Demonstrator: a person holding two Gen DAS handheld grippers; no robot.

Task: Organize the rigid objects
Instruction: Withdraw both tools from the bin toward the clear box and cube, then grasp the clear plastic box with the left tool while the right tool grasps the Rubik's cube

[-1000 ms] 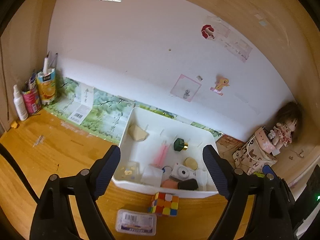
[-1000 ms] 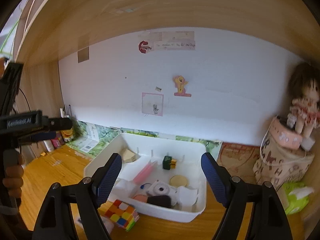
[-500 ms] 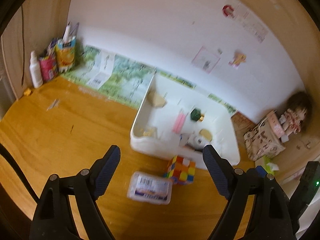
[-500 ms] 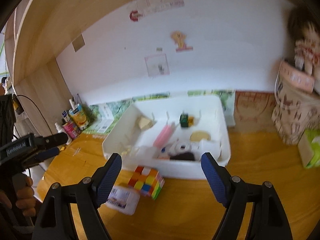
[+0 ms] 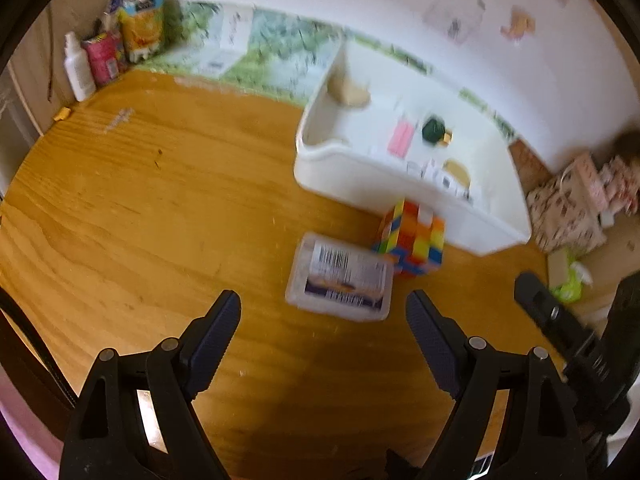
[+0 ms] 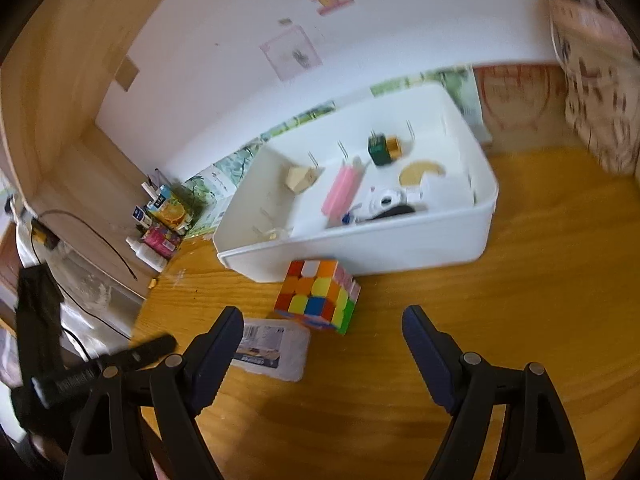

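Note:
A multicoloured puzzle cube (image 5: 412,240) (image 6: 318,296) stands on the wooden desk against the front wall of a white bin (image 5: 492,220) (image 6: 400,248). Beside the cube lies a clear flat plastic case with a barcode label (image 5: 340,280) (image 6: 272,350). My left gripper (image 5: 324,312) hangs open just short of the case, nothing between its fingers. My right gripper (image 6: 322,328) is open too, above the desk in front of the cube. Inside the bin lie a pink bar (image 6: 344,190), a green and gold block (image 6: 382,148), a tan wedge (image 6: 300,178) and a small white camera (image 6: 384,200).
Bottles and cartons (image 5: 116,44) crowd the desk's far left corner. A patterned gift bag (image 5: 572,208) and a green tissue pack (image 5: 568,280) sit to the right of the bin. A white wall closes the back. The other gripper (image 6: 80,368) shows at the right wrist view's left edge.
Both grippers have dropped and tipped downward, so the desk, case and cube now fill the views. Both jaws stay equally wide. No object has moved.

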